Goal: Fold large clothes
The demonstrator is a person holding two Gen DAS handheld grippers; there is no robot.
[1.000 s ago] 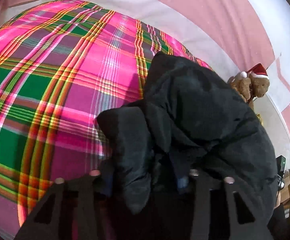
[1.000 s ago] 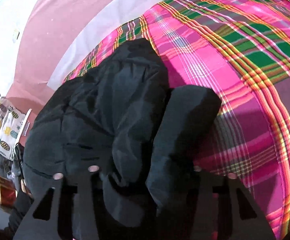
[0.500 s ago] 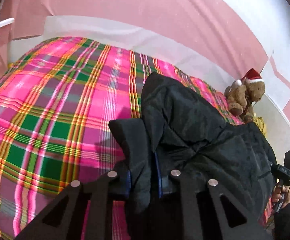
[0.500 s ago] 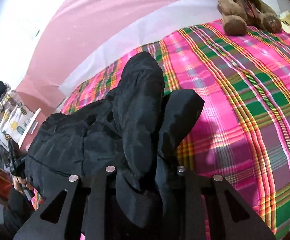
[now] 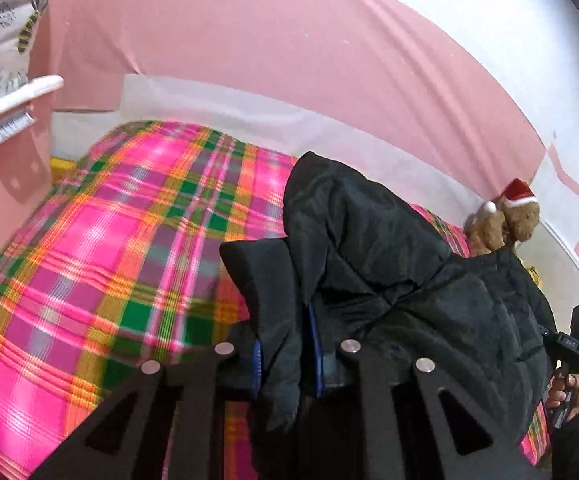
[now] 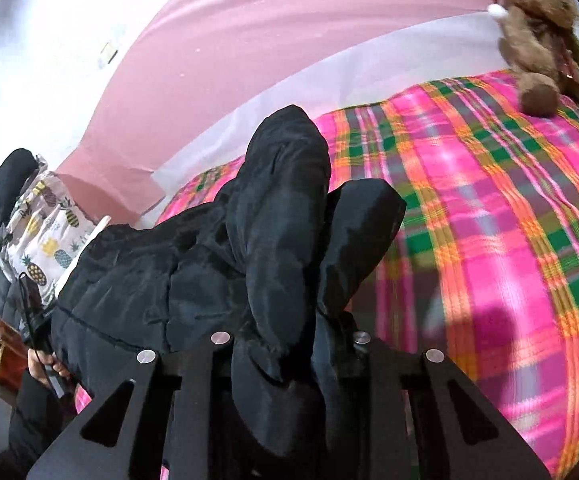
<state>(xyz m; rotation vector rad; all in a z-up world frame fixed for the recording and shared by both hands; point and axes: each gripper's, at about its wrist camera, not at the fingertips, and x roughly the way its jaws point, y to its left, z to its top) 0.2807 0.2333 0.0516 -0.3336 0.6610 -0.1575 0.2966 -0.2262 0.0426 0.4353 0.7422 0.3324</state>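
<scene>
Now black jacket (image 5: 389, 264) between both grippers' jaws

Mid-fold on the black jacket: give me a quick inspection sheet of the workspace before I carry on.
Surface: bed under a pink, green and orange plaid cover, no hard edges showing near the work.
Job's things: one black padded jacket, bunched, partly raised off the cover.
Clutter: teddy bear in a red Santa hat sitting on the cover by the wall, apart from the jacket.
Grippers: left gripper shut on a jacket fold; right gripper shut on another fold.
Cables: thin black cord by the hand holding the left gripper's handle.
Surroundings: pink wall; pineapple-print fabric beside the bed.
</scene>
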